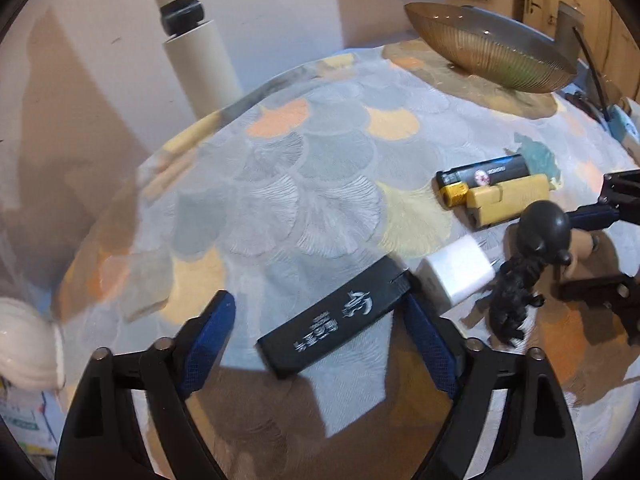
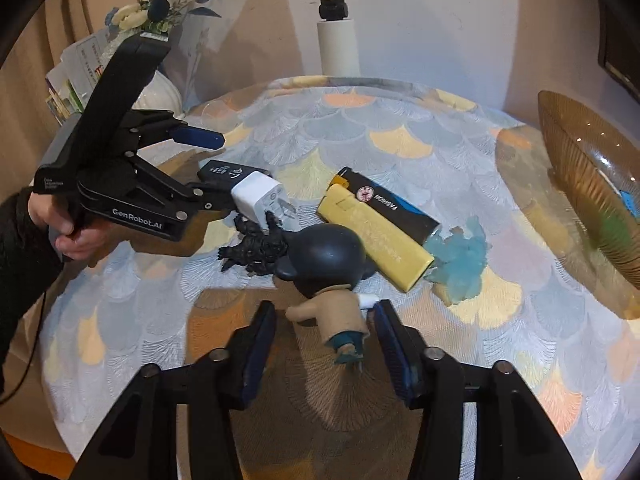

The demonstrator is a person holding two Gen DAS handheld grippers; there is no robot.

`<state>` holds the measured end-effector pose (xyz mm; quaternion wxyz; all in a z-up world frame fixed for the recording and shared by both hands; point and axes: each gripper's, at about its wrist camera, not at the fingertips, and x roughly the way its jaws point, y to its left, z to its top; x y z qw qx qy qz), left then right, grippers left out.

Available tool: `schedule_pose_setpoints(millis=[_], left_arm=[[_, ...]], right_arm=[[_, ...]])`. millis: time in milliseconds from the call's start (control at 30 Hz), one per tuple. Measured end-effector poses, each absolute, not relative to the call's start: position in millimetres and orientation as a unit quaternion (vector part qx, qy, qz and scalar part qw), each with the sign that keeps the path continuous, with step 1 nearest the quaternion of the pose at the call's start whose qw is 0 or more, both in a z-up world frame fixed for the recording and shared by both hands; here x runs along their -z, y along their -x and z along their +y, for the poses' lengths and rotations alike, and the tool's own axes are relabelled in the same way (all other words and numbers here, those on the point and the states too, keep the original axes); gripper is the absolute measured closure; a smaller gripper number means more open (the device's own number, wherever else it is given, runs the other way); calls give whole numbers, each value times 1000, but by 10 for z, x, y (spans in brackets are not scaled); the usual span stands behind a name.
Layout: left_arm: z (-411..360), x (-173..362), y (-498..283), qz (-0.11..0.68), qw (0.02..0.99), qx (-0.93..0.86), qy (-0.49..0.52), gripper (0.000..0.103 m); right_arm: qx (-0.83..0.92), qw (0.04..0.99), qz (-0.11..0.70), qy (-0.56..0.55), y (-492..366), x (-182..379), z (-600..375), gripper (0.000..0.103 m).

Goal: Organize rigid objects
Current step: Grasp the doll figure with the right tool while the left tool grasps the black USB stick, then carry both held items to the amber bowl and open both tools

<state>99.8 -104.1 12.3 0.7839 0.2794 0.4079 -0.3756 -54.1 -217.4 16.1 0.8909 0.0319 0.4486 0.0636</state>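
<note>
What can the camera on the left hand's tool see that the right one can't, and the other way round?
Only the left view shows the left tool open around the black lighter, lettering readable. Only the right view shows the flower vase, the holder's hand, and the right tool open around the wooden figurine. Both show the white charger, yellow bar, glass bowl and patterned tablecloth.

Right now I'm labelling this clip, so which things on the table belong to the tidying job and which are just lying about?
Job:
black printed lighter
white plug charger
yellow rectangular lighter
black-and-blue lighter
black-headed wooden doll
black spiky figure
ribbed amber glass bowl

Lying about:
white flower vase
white pole
</note>
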Motion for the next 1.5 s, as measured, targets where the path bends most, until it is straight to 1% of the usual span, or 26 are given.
schedule_pose_setpoints(millis=[33, 67, 100, 133, 167, 200, 233, 433, 500, 567, 733, 767, 833, 867, 900, 933, 967, 1100, 1200, 1233, 1267, 1300, 1367, 1400, 1433, 1500], left_arm=[[-1034, -130, -998, 419, 778, 387, -264, 42], [-1030, -144, -970, 422, 776, 392, -256, 56], [-1032, -149, -922, 420, 778, 391, -256, 62], [-1037, -151, -847, 414, 783, 383, -261, 64], [-1032, -149, -791, 411, 788, 377, -261, 68], [-1010, -152, -736, 411, 794, 369, -252, 72], [-972, -156, -688, 416, 801, 360, -236, 73], [-661, -193, -276, 442, 829, 307, -151, 76], [-612, -192, -125, 452, 831, 299, -129, 81], [-582, -191, 47, 462, 831, 290, -107, 81], [-661, -150, 435, 454, 840, 279, -102, 81], [-669, -128, 453, 457, 839, 280, -96, 80], [-674, -101, 488, 456, 839, 281, -94, 70], [-660, -103, 517, 454, 841, 279, -93, 63], [-637, -109, 542, 452, 843, 276, -93, 60], [-615, -108, 566, 452, 845, 271, -93, 60], [-597, -102, 580, 453, 845, 268, -92, 60], [-590, -92, 628, 450, 851, 257, -90, 60], [-679, -81, 656, 442, 855, 244, -118, 61], [-709, -81, 672, 438, 857, 242, -126, 64], [-724, -84, 684, 436, 857, 245, -127, 71], [-744, -91, 699, 433, 858, 245, -129, 81], [-782, -102, 729, 430, 858, 249, -130, 82], [-795, -115, 740, 428, 858, 253, -128, 82], [-809, -137, 746, 425, 858, 258, -125, 82], [-854, -238, 744, 419, 860, 267, -118, 82]], right_arm=[[-64, 891, 447, -35, 542, -165, -2185, 61], [-65, 892, 446, -37, 551, -171, -2189, 64], [-66, 892, 445, -38, 557, -177, -2187, 64], [-63, 893, 444, -38, 561, -178, -2185, 64], [-62, 893, 444, -37, 568, -181, -2184, 64], [-62, 893, 444, -37, 578, -185, -2180, 64], [-63, 893, 444, -39, 596, -192, -2183, 64], [-62, 895, 437, -56, 870, -251, -2295, 64], [-64, 894, 439, -63, 969, -254, -2347, 64], [-71, 892, 442, -65, 1113, -261, -2386, 64], [-70, 890, 449, -47, 1387, -239, -2405, 64], [-72, 889, 450, -50, 1413, -224, -2422, 64], [-72, 886, 456, -52, 1448, -180, -2448, 64], [-73, 886, 454, -53, 1466, -182, -2457, 63], [-73, 886, 454, -55, 1479, -187, -2464, 62], [-72, 887, 453, -58, 1500, -196, -2478, 55], [-69, 887, 452, -59, 1510, -201, -2494, 51], [-62, 888, 450, -69, 1526, -190, -2538, 51], [-54, 889, 449, -64, 1515, -186, -2501, 52], [-53, 891, 448, -59, 1509, -185, -2477, 57], [-58, 891, 447, -58, 1511, -186, -2463, 68], [-63, 891, 446, -58, 1509, -186, -2451, 69], [-59, 894, 441, -47, 1511, -193, -2416, 71], [-59, 896, 438, -43, 1517, -202, -2405, 75], [-63, 898, 432, -44, 1530, -228, -2404, 82], [-61, 905, 419, -48, 1556, -321, -2437, 82]])
